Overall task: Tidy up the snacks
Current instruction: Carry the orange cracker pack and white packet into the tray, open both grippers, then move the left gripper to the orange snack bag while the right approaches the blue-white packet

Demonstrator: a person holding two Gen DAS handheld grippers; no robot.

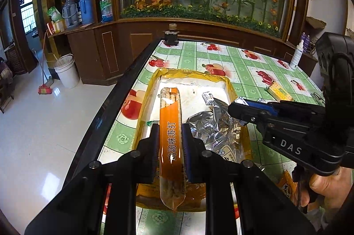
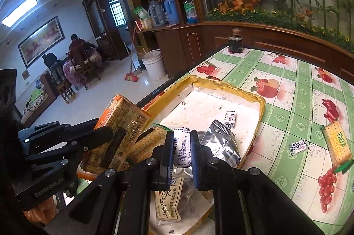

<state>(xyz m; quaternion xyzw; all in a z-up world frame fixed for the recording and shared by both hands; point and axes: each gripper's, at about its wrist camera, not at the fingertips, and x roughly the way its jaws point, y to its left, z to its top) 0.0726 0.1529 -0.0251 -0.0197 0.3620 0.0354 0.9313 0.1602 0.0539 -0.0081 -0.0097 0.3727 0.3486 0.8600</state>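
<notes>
Left gripper [image 1: 171, 142] clamped on long orange cracker pack [image 1: 171, 124], held over yellow-rimmed tray [image 1: 229, 83] at table's edge. Pack light, slick film, contents brittle; mid-length grip suits, gentle squeeze. Right gripper [image 2: 181, 147] clamped on small white candy [image 2: 181, 147], above the tray; light, firm, easy pinch. Silver pouch [image 2: 221, 140] already in the tray: crinkly, soft, take by edge. Green-trimmed cracker pack [image 2: 337, 144] and wrapped candy [image 2: 298, 146] loose on tablecloth [image 2: 287, 71].

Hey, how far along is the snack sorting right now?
Partly done. In the tray: a small candy, a silver packet, more packs. In hand: left gripper holds an orange cracker pack, right gripper a white candy, both over the tray. Left on the table: a yellow cracker and a wrapped candy.
</notes>
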